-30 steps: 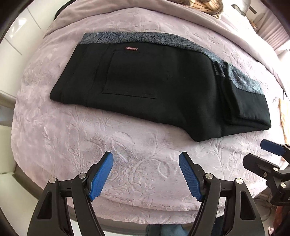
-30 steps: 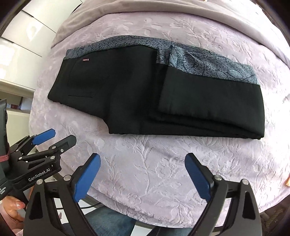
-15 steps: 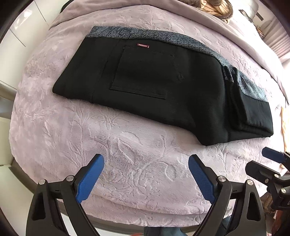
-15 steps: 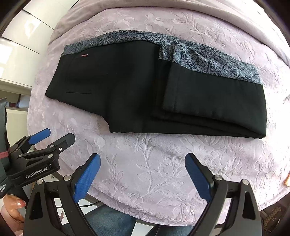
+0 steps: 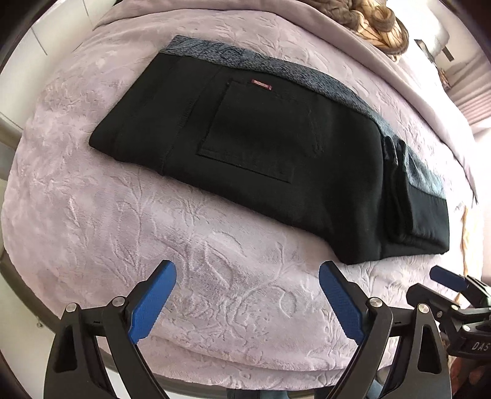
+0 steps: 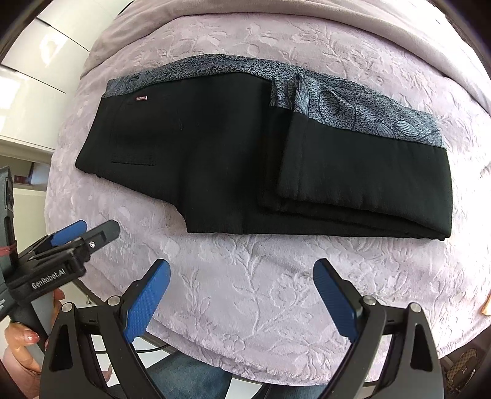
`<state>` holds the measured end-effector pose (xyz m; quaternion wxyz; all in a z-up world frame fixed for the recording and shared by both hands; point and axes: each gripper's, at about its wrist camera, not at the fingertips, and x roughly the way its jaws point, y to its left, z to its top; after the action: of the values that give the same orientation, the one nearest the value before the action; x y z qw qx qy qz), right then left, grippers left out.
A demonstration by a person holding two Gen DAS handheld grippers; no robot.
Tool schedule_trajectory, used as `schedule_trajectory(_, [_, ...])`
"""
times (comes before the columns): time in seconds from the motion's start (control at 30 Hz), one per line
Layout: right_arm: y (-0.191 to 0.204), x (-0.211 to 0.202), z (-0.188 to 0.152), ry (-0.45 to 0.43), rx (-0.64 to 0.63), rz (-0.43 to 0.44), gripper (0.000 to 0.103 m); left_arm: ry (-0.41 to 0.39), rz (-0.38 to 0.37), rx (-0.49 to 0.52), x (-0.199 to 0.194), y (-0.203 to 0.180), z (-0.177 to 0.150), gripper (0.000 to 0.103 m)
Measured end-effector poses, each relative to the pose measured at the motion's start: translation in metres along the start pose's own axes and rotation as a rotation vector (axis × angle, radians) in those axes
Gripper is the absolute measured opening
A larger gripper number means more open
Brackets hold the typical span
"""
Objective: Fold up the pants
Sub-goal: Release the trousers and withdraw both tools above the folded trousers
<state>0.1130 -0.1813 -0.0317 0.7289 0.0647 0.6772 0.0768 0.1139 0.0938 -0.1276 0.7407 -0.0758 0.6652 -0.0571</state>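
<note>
Black pants with a grey patterned side band lie flat on a lilac embossed bedspread, legs folded back over themselves at the right end; they also show in the right wrist view. A back pocket with a small red label faces up. My left gripper is open and empty, hovering over bare bedspread near the front edge, short of the pants. My right gripper is open and empty, also in front of the pants. Each gripper appears at the edge of the other's view.
The bed's front edge runs just beyond the grippers. White cabinets stand to the left. A brown bundle lies at the far side of the bed. A grey blanket covers the back.
The left gripper's jaws have opened wider and it has moved closer to the pants, which look larger and shifted right. The right gripper has barely moved.
</note>
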Motion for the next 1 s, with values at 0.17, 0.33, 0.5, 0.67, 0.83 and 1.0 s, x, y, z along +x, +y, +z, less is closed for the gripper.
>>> schedule_trajectory(0.17, [0.0, 0.003, 0.002, 0.007, -0.001, 0.003, 0.095, -0.007, 0.012, -0.006, -0.001, 0.006, 0.003, 0.095])
schedule_trajectory(0.33, [0.0, 0.005, 0.004, 0.012, 0.001, 0.002, 0.095, 0.001, 0.027, -0.012, 0.002, 0.007, 0.008, 0.095])
schedule_trajectory(0.5, [-0.001, 0.006, 0.004, 0.016, 0.004, 0.001, 0.095, 0.023, 0.121, 0.053, 0.01, -0.006, 0.016, 0.095])
schedule_trajectory(0.67, [-0.003, 0.006, 0.004, 0.016, 0.009, -0.003, 0.096, 0.036, 0.133, 0.102, 0.013, -0.023, 0.017, 0.095])
schedule_trajectory(0.83, [-0.014, 0.003, -0.001, 0.006, 0.033, -0.011, 0.095, 0.035, 0.12, 0.176, 0.014, -0.054, 0.017, 0.095])
schedule_trajectory(1.0, [-0.03, -0.001, -0.007, -0.004, 0.072, -0.011, 0.095, 0.025, 0.108, 0.25, 0.014, -0.088, 0.013, 0.095])
